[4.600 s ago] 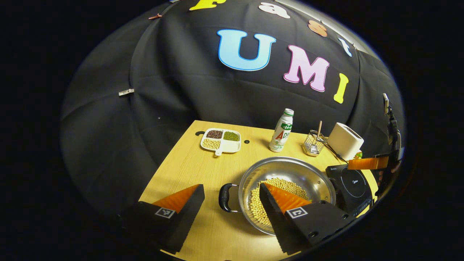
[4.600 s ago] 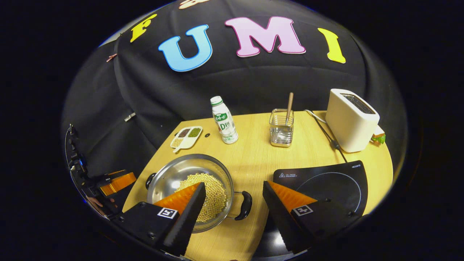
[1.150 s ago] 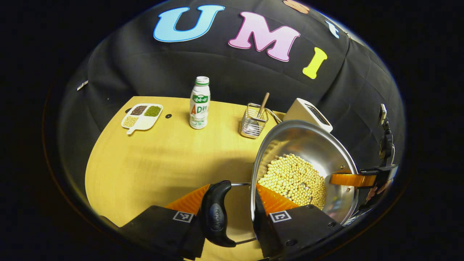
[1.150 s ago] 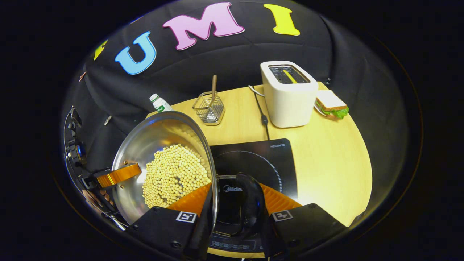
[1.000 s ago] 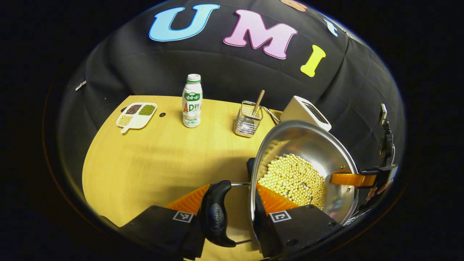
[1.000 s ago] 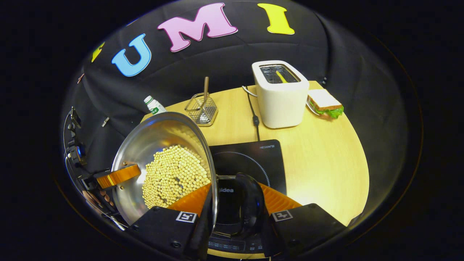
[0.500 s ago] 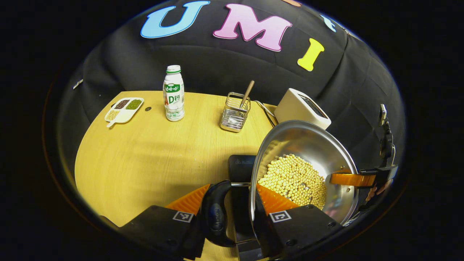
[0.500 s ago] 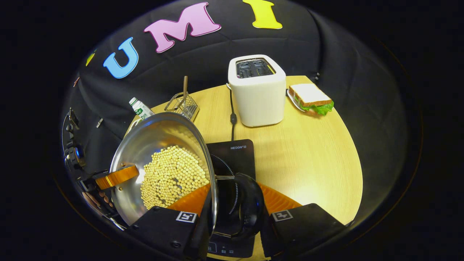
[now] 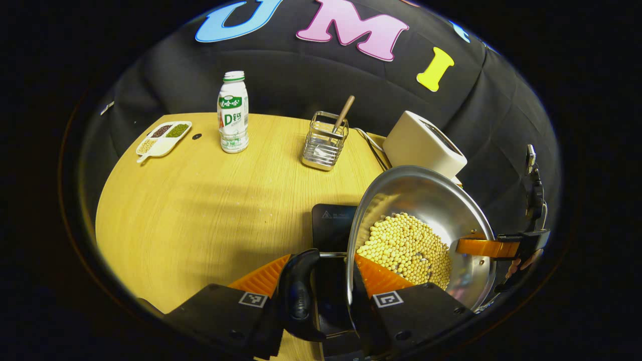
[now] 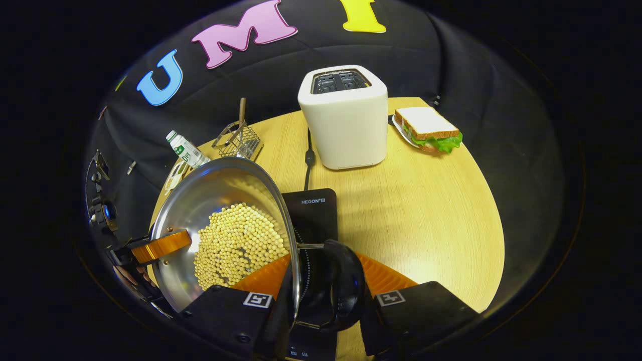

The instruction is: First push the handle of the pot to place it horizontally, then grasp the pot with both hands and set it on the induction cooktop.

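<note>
- the pot (image 9: 426,220), with beans (image 9: 406,248) inside, is held above the induction cooktop (image 10: 313,213) near the desk's (image 9: 200,200) front edge.
- left gripper (image 9: 317,278) is clenched on one pot handle (image 9: 297,293), right gripper (image 10: 326,281) on the other.
- lower both sides level and slowly so the beans do not roll.
- the pot hides most of the cooktop, so i cannot judge if it is centred.

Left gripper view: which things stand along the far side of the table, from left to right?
Divided dish of beans → milk bottle → wire basket holding a wooden stick → white toaster.
</note>
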`<state>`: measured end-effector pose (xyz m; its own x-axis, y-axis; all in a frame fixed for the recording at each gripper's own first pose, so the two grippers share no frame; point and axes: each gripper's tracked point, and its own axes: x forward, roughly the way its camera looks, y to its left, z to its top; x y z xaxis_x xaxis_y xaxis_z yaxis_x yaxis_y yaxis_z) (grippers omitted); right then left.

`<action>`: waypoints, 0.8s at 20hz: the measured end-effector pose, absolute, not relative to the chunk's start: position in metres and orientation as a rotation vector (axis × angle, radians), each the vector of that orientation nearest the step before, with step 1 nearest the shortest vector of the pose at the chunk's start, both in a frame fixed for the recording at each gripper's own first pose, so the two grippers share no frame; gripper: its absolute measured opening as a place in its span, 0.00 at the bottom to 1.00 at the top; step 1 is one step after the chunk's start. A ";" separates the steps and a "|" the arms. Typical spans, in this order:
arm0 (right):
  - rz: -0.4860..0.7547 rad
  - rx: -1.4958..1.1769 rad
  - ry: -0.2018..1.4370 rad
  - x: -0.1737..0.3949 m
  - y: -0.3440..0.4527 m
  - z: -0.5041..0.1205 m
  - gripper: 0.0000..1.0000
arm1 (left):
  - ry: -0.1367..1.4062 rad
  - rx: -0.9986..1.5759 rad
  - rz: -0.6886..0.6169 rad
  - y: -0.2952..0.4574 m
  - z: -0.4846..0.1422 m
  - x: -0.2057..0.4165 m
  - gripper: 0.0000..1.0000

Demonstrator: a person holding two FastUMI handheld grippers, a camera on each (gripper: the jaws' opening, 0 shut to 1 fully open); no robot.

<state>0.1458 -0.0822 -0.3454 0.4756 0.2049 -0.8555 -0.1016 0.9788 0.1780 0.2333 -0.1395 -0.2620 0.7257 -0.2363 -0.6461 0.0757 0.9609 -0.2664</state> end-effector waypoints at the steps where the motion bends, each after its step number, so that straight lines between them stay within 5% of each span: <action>1: 0.185 0.108 1.062 0.146 -0.083 -0.348 0.60 | 0.741 -0.228 -0.176 -0.141 -0.265 0.235 0.61; 16: 0.186 0.138 1.048 0.151 -0.082 -0.353 0.61 | 0.774 -0.217 -0.202 -0.145 -0.279 0.235 0.68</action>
